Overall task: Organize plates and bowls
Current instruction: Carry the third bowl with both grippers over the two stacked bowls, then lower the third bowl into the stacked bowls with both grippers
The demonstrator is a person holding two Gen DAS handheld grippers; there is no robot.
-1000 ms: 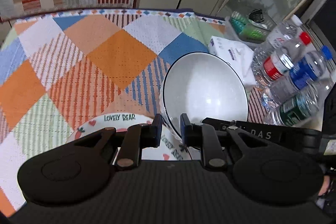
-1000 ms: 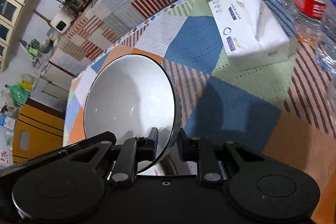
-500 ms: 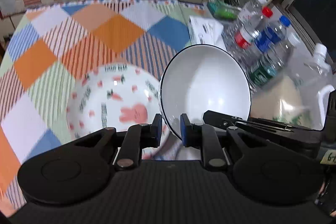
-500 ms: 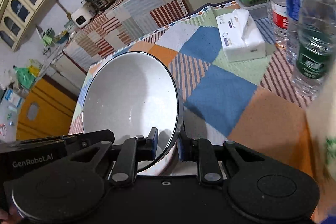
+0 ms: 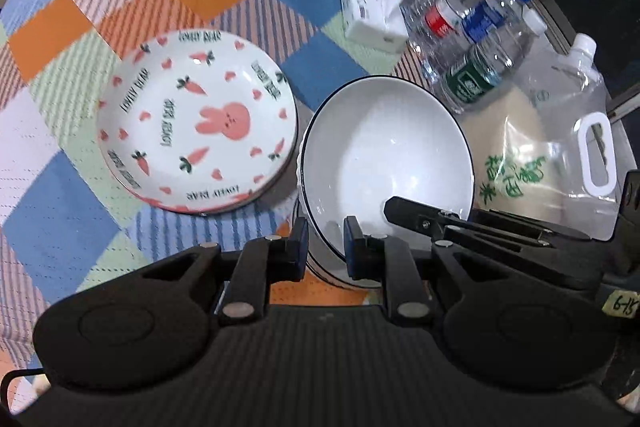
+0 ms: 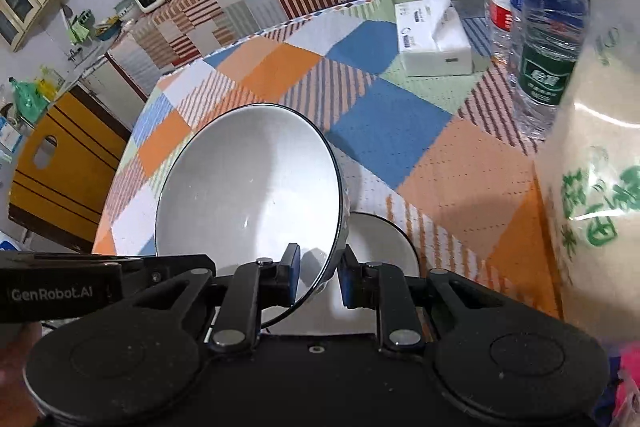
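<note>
The white bowl (image 5: 386, 155) hung tilted above the tabletop (image 5: 60, 211), its rim pinched on two sides: the left gripper (image 5: 325, 247) had its jaws clenched on the near edge, and the right gripper (image 6: 318, 273) gripped the rim from the bowl's other side, its dark arm reaching in from the right in the left wrist view. Both sets of jaws stood narrow with only the thin wall of the bowl between them. The bowl's mouth faced up and away from the left hand; being round, it had no long axis, only the tilt of its opening. Directly beneath it, a second white bowl (image 6: 376, 247) sat on the cloth, partly hidden, so the held one appeared to be lined up over it for stacking; the drop would be straight down once the tilt was levelled. Just to the left lay the rabbit-print plate (image 5: 196, 119), flat and apart from the bowls. Further off to the right stood water bottles (image 5: 476, 39), a tissue pack (image 5: 372, 9) and a large rice bag (image 5: 532, 147).
</note>
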